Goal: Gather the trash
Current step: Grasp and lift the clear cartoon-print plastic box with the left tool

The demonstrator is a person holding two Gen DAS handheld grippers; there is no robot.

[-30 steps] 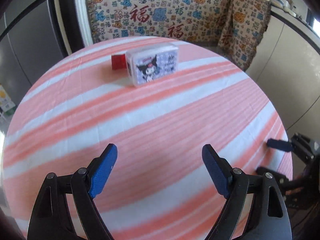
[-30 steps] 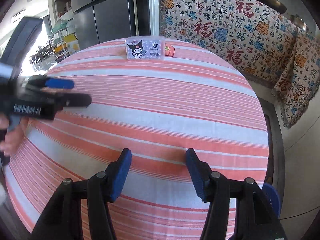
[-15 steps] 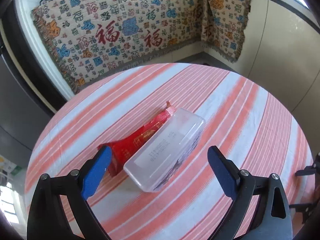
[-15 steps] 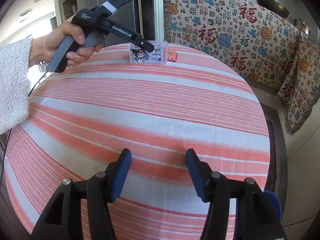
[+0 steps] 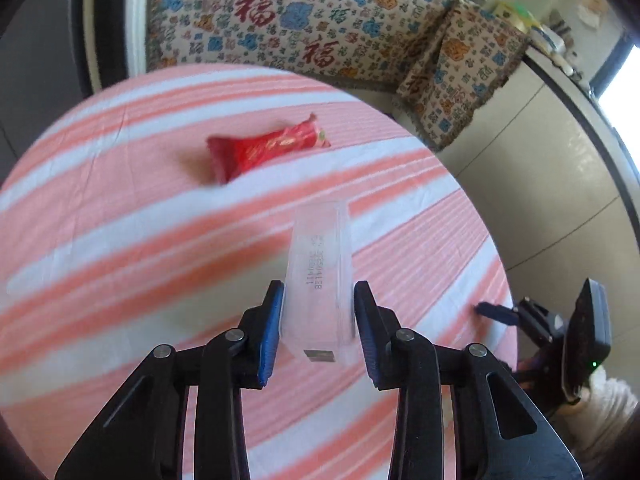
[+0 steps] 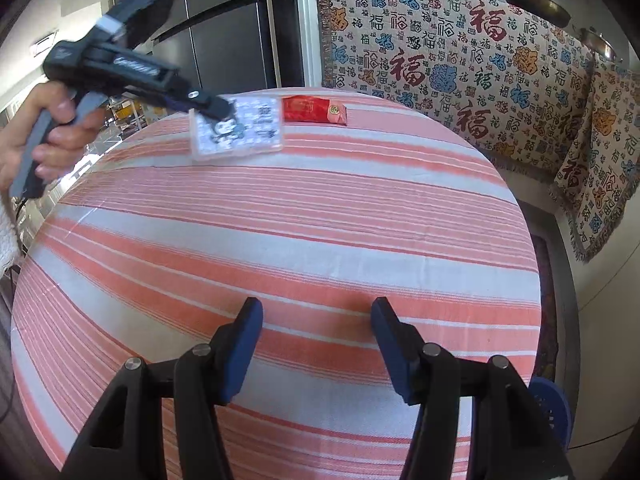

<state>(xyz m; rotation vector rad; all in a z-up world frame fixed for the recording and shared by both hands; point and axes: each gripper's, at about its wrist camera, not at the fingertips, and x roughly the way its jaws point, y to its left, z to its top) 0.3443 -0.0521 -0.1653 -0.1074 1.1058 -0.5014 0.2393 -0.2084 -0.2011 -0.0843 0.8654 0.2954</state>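
Clear plastic box [image 5: 318,276] sits centre-low in the left wrist view, clamped between your left gripper [image 5: 318,320] pads. The jaws have just been closing, the box is between them, and both blue pads press its long sides. In the right wrist view the same box [image 6: 236,128] is upper left, and looks lifted and tilted off the surface [image 6: 280,240], its cartoon label facing the camera.

Red snack wrapper [image 5: 266,150] lies flat in the upper middle of the left view, apart from the box now, on the striped cloth. In the right view it is top centre [image 6: 314,110], just right of the box.

Step in hand, as I read it: carry the box clear so the wrapper is reachable, or bin the box itself. Advice:
- The walls look thin and slick. Keep the squeeze steady; more force may bow the sides and pop it out.
- The grip is on the near end only, with most of the box cantilevered forward. Move slowly and avoid wrist rolls.
- The left view is motion-blurred, so ease off before you set down.

Right gripper [image 6: 316,336] is bottom centre of its own view: jaws roughly half open, nothing between them, hovering over bare cloth near the surface edge. It's free for the wrapper; approach low and pinch across the short width.

No bin clearly in view; I can't tell where the drop goes.
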